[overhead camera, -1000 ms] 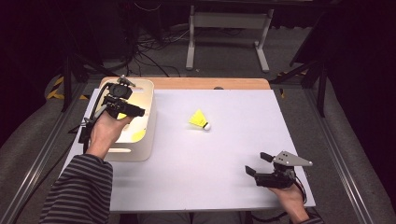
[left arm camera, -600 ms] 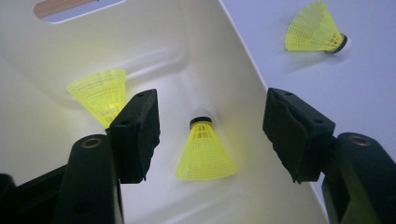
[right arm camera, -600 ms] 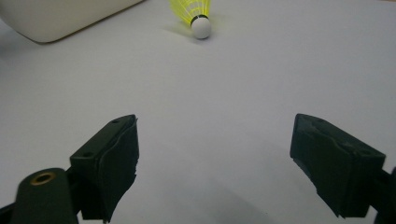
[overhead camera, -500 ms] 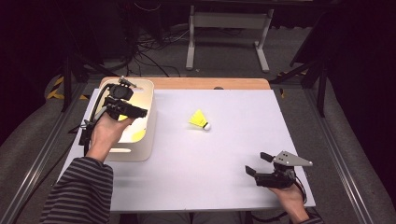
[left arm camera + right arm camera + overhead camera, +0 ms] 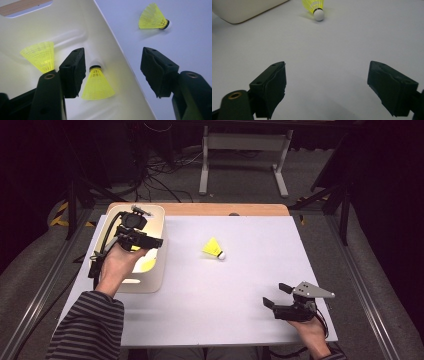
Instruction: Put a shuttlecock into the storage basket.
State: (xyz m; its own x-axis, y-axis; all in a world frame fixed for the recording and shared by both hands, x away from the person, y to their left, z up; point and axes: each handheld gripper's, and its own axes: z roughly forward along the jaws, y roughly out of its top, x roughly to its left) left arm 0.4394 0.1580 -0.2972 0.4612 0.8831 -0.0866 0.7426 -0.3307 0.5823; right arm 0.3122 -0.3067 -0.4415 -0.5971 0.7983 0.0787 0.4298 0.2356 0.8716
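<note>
A yellow shuttlecock (image 5: 213, 249) with a white cork lies on its side on the white table, cork toward the right; it is also in the left gripper view (image 5: 153, 18) and the right gripper view (image 5: 315, 7). Two more yellow shuttlecocks (image 5: 97, 83) (image 5: 40, 56) lie inside a cream bin (image 5: 156, 270) at the left. My left gripper (image 5: 146, 241) (image 5: 112, 53) hovers open over the bin's right wall, one jaw above the inside, the other above the table, holding nothing. My right gripper (image 5: 276, 295) (image 5: 327, 65) stands open and empty low over the table's near right, pointing toward the loose shuttlecock.
The bin's handle slot (image 5: 25, 7) shows the wooden strip (image 5: 200, 209) along the table's far edge. Beyond the table are dark floor, cables and a grey metal stand (image 5: 245, 150). A metal rail (image 5: 45, 290) runs along the table's left side.
My left gripper has edged slightly to the right over the bin. The right gripper and the loose shuttlecock have not moved.
</note>
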